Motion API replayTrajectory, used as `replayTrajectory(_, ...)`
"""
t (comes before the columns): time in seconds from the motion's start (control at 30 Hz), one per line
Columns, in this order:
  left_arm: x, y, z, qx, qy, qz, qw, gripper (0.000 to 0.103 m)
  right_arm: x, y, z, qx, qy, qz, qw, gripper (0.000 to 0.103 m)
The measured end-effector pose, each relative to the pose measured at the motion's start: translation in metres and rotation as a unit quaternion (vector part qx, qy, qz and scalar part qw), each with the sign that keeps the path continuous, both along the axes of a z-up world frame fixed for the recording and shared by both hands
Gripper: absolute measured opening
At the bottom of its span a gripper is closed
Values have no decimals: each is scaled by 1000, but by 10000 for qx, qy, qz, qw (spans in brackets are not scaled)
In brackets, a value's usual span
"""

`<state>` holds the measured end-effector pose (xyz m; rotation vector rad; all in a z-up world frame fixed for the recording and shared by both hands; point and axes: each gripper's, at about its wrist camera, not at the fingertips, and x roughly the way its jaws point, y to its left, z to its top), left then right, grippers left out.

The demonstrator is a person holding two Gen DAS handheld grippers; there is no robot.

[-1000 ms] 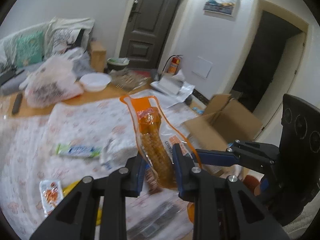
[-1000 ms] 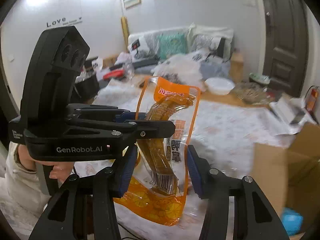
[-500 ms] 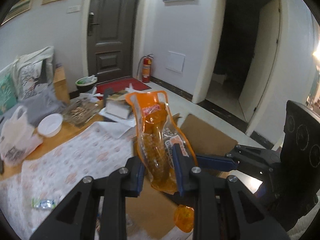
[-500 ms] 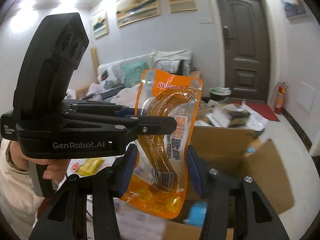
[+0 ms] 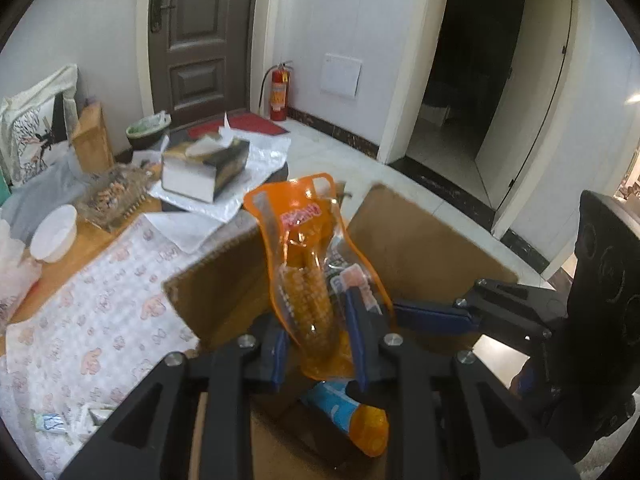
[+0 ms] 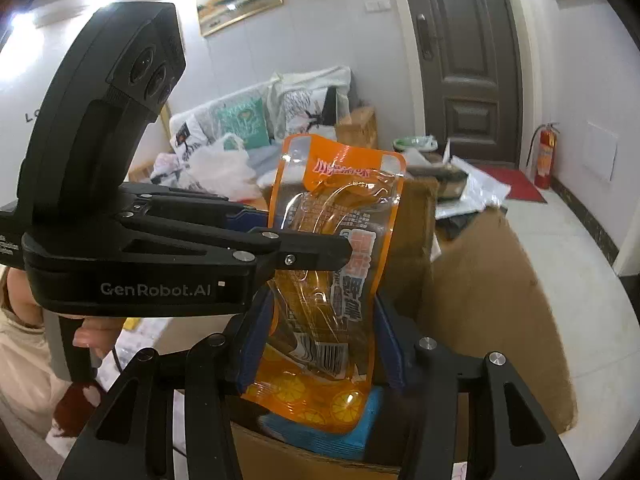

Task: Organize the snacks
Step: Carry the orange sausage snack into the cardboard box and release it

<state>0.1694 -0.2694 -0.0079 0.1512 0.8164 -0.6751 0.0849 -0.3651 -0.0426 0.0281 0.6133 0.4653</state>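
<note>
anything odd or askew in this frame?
Only the grasp: both the left gripper and the right gripper are at one orange snack pouch, held upright over the open cardboard box. Nothing spilled or torn.
</note>
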Motion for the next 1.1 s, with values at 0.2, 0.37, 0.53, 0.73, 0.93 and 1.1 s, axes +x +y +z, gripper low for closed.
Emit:
replayTrajectory(0.2, 4, -8, -14, 166, 7, -63, 9998, 24, 13, -3, -15, -66, 140, -73, 9999, 47)
replayTrajectory(0.37, 4, -8, -17, 261, 14, -114, 9996, 24, 10, 1, -16, -132, 192, -141, 9996, 48)
replayTrajectory(0.53, 2, -8, -15, 354, -28, -159, 9992, 24, 9, 3, -14, 61, 366, -250, 9990, 48)
replayTrajectory(0.73, -2, -7, -8, 458, -123, -201, 9987, 24, 9, 7, -8, 242, 496, -215, 9982, 48)
replayTrajectory(0.93, -1, -18, -25, 757, -11, -401, 9963, 26, 15, 9, -19, 58, 833, -262, 9962, 51)
replayTrajectory(1.1, -3, -26, -33, 777, 94, -612, 9951, 27, 11, 1, -21, 1, 961, -307, 9949, 54)
